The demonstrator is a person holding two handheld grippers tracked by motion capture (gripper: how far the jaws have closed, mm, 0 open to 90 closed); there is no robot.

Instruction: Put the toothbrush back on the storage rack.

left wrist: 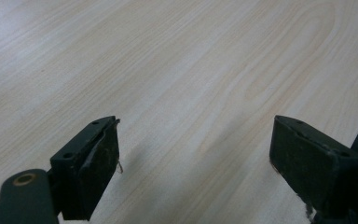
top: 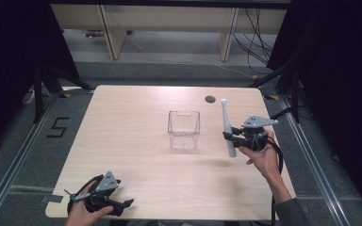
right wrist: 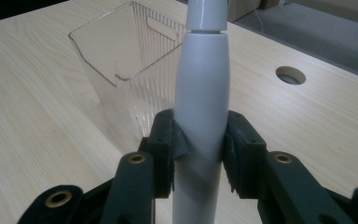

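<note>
Right gripper: closed on the wand, the pads pressed to both sides of its thick lower body, as seen in the right gripper view.
Wand: a white, tapered stick, possibly an electric toothbrush handle; held nearly upright above the tabletop at about 3 o'clock of the bin, near it but apart, with the thin end tipped toward 12 o'clock.
Why so held: a grip low on the body leaves the long upper part free, and the upright pose is judged to suit a lowering into the bin's open top.
Bin: a clear plastic container with ribbed walls and a cut-out handle slot, stood upright near the tabletop's middle; nothing is seen inside it.
Left gripper: held wide, with nothing between the pads; bare wood is seen between them in the left gripper view.
Left gripper place: parked at about 7 o'clock of the bin, well apart, by the near edge; it is judged to be kept clear of the right hand's work.
Cable hole: at about 1 o'clock of the bin, near the far edge.
</note>
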